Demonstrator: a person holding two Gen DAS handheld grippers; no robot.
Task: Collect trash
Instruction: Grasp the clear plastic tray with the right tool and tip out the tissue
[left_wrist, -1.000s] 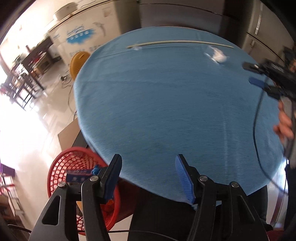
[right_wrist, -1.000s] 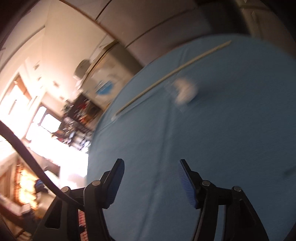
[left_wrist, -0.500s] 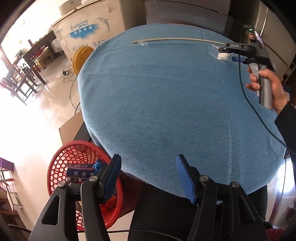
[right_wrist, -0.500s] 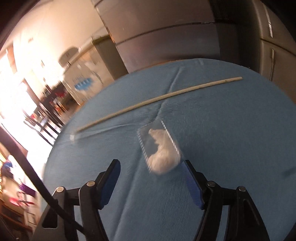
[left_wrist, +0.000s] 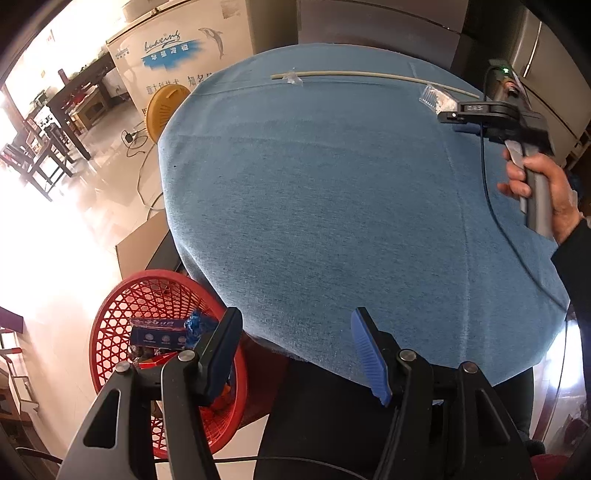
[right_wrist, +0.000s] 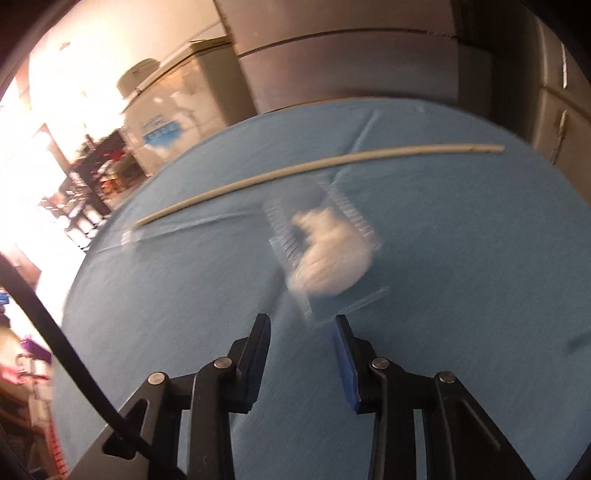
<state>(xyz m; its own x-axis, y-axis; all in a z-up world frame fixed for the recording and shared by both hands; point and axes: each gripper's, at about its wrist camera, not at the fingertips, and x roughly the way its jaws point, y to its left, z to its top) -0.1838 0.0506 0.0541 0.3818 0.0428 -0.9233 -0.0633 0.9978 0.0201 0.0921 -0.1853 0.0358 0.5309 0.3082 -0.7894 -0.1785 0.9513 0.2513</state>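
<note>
On the round table covered in blue cloth (left_wrist: 314, 192), a clear plastic packet holding a white crumpled wad (right_wrist: 325, 254) lies just beside a long pale stick (right_wrist: 295, 171). The right tool (right_wrist: 302, 328) has just been closing; its jaws stand narrowly apart at the packet's near edge, not yet pressing it. The left tool (left_wrist: 295, 332) hangs released over the table's near edge, beside a red mesh plastic basket (left_wrist: 122, 306) holding wrappers.

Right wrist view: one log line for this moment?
right gripper: jaws closing, nothing gripped | target: clear packet with white wad, just ahead | left gripper: open
</note>
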